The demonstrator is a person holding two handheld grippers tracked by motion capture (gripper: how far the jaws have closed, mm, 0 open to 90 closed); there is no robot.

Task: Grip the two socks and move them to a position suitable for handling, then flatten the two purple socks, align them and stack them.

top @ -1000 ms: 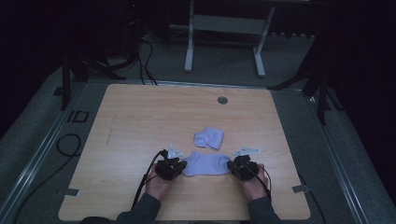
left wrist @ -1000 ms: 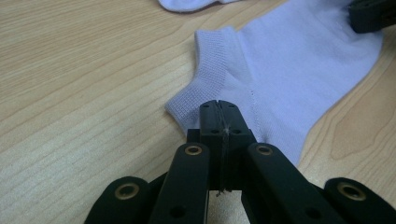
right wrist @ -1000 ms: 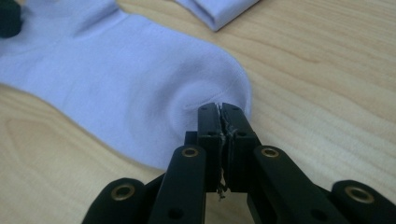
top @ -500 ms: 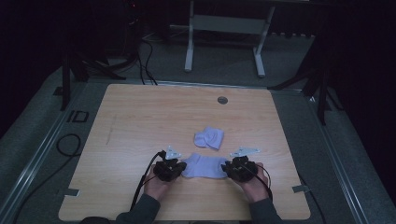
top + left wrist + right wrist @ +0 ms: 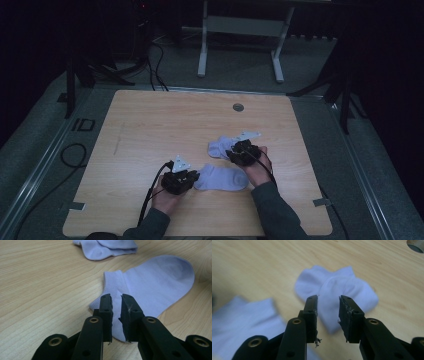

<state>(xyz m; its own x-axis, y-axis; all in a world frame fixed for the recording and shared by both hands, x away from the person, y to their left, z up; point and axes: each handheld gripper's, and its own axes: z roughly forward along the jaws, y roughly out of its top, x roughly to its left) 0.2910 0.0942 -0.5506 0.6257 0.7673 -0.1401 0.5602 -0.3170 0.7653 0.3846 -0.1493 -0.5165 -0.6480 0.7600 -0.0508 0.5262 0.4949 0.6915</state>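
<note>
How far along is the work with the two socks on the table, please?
Done: one sock lies flat. In hand: the right gripper, jaws just opening and empty, is at the crumpled sock; the left gripper, slightly open, sits over the flat sock's cuff. Left: flattening and pairing, probably.

Pale wooden table with a round grommet hole near its far edge carries one flat sock and, just beyond, a folded sock.
</note>
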